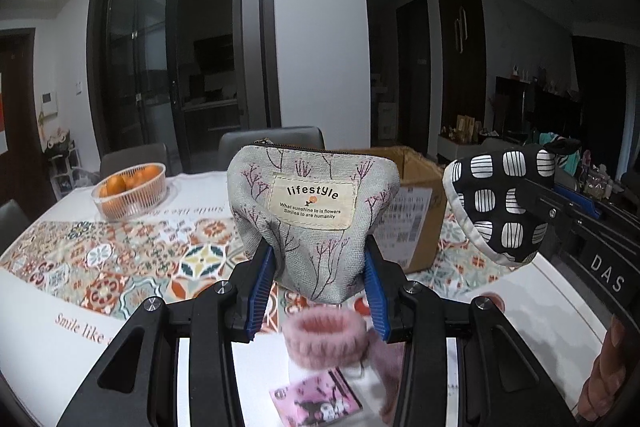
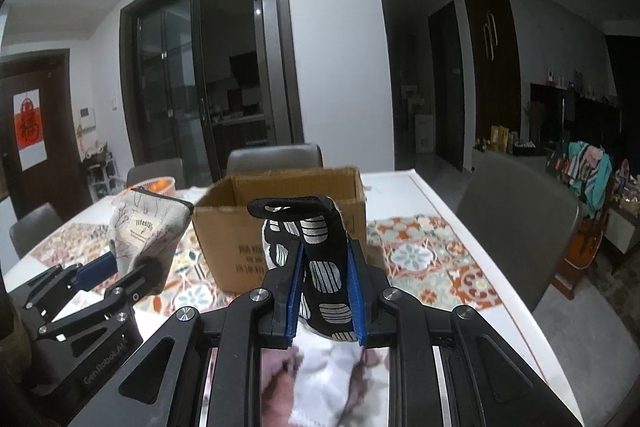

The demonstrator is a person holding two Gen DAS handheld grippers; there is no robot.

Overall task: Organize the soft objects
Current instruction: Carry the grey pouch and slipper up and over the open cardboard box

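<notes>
My left gripper (image 1: 318, 259) is shut on a grey floral zip pouch (image 1: 312, 203) labelled "lifestyle", held above the table; the same pouch (image 2: 146, 231) and the left gripper (image 2: 120, 271) show at the left of the right wrist view. My right gripper (image 2: 325, 275) is shut on a black pot holder with white striped patches (image 2: 320, 251), also lifted; this pot holder (image 1: 500, 203) appears at the right of the left wrist view. An open cardboard box (image 2: 280, 219) stands just behind both items. A pink fluffy band (image 1: 326, 341) lies on the table below the pouch.
A basket of oranges (image 1: 130, 191) sits at the far left of the patterned tablecloth (image 1: 120, 259). A pink printed card (image 1: 316, 401) lies near the front edge. A white cloth (image 2: 328, 379) lies under the right gripper. Grey chairs (image 2: 516, 223) ring the table.
</notes>
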